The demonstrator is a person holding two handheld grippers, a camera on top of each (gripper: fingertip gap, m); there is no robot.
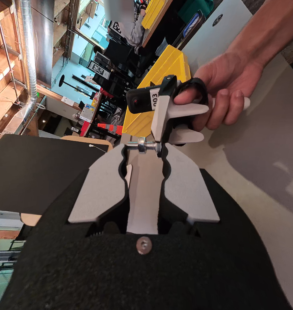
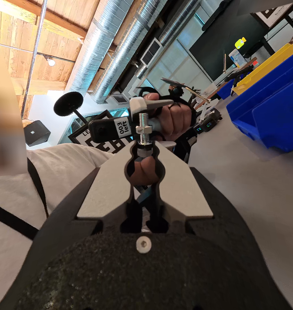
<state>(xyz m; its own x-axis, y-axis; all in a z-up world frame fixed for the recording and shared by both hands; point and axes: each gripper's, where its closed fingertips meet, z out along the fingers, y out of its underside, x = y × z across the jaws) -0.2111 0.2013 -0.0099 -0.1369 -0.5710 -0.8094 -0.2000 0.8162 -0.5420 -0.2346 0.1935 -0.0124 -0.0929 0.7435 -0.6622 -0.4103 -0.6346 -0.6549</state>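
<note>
A silver bolt (image 1: 150, 144) with a hex nut (image 1: 141, 147) partway along its thread is held in the air between both grippers. My left gripper (image 1: 143, 151) spans the bolt lengthwise, one fingertip at the thread end and the other behind the head. My right gripper (image 1: 158, 144), held by a bare hand, comes in from the upper right and pinches the head end. In the right wrist view my right gripper (image 2: 144, 149) is shut on the bolt's head, and the bolt (image 2: 143, 120) stands upright with the nut (image 2: 144, 129) above the fingertips. The left gripper (image 2: 151, 125) shows behind it.
A grey table (image 1: 260, 167) lies below. A yellow bin (image 1: 167, 67) stands behind the grippers, with a silver laptop (image 1: 218, 33) and a phone (image 1: 191, 26) beyond. Blue bins (image 2: 268, 117) stand at the right, smartwatches (image 2: 204, 125) lie near them, and a person's white shirt (image 2: 41, 176) is close at the left. Less than 4 cm separates the two grippers' tips.
</note>
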